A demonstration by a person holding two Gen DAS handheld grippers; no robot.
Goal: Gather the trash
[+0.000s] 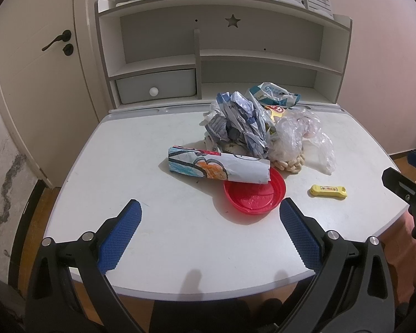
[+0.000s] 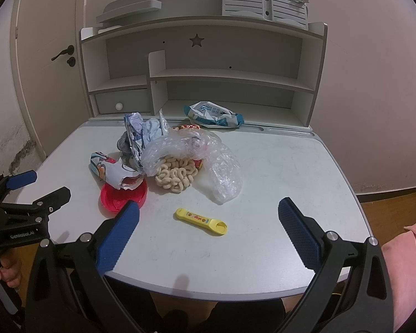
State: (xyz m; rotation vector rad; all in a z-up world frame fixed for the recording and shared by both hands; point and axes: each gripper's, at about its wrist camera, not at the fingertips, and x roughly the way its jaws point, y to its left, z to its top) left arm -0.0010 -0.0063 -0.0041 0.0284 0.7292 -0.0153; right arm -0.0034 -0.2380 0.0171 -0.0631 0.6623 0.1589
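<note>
On the white table [image 1: 158, 233], the trash is lying in one cluster toward the far middle. Crumpled blue-and-white wrappers [image 1: 237, 122] are piling up at the back of the cluster, with a clear plastic bag [image 2: 185, 149] touching them on the right. Ring-shaped snacks [image 2: 176, 176] are spilling out from under the bag onto the table. A rolled paper with a crayon drawing [image 1: 217, 168] is lying in front of the wrappers, its right end overlapping the rim of a red plastic lid [image 1: 253, 197]. A yellow wrapper [image 2: 201, 220] is lying alone, nearer the front edge and well apart from the cluster. A blue-and-white packet [image 2: 212, 116] is sitting on the lowest shelf of the shelf unit [image 2: 202, 75] behind the table.

The left gripper [image 1: 210, 227] is hovering above the near edge of the table, its blue fingers [image 1: 120, 236] standing wide apart and holding nothing. The right gripper [image 2: 208, 227] is hovering beside it, with fingers [image 2: 298, 233] likewise spread wide and empty; the yellow wrapper is showing between them. A hand [image 2: 7, 272] is gripping the left gripper's handle.
</note>
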